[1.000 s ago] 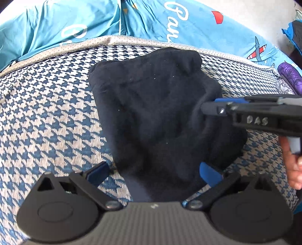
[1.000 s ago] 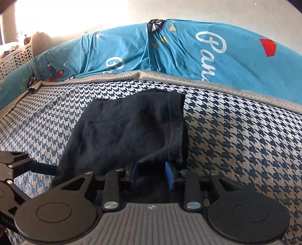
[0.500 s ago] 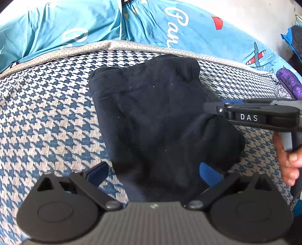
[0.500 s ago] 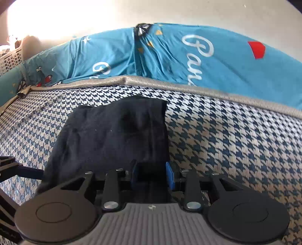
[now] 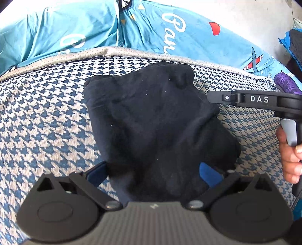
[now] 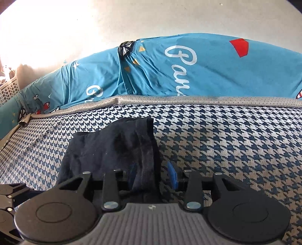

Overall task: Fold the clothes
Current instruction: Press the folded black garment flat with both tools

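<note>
Garment point(image 5: 156, 122) lies bunched on the mattress point(image 5: 47, 122), approx mid-surface. Behind the mattress's far edge: bedding point(image 5: 147, 24) piled along the wall point(image 6: 132, 17). Left gripper point(image 5: 153, 175) sits at garment's near end, fingers point(image 5: 209, 174) wide either side of the cloth, not pinching it. Right gripper point(image 6: 153, 176) at garment's right edge w/ the hem fold between its fingers point(image 6: 172, 177); gap shows on the right side. In left-wrist view, the right gripper reaches in from the right, tip over garment's right edge, hand point(image 5: 289, 154) on its grip. Basket point(image 6: 8, 88) far left, beyond the mattress corner.
</note>
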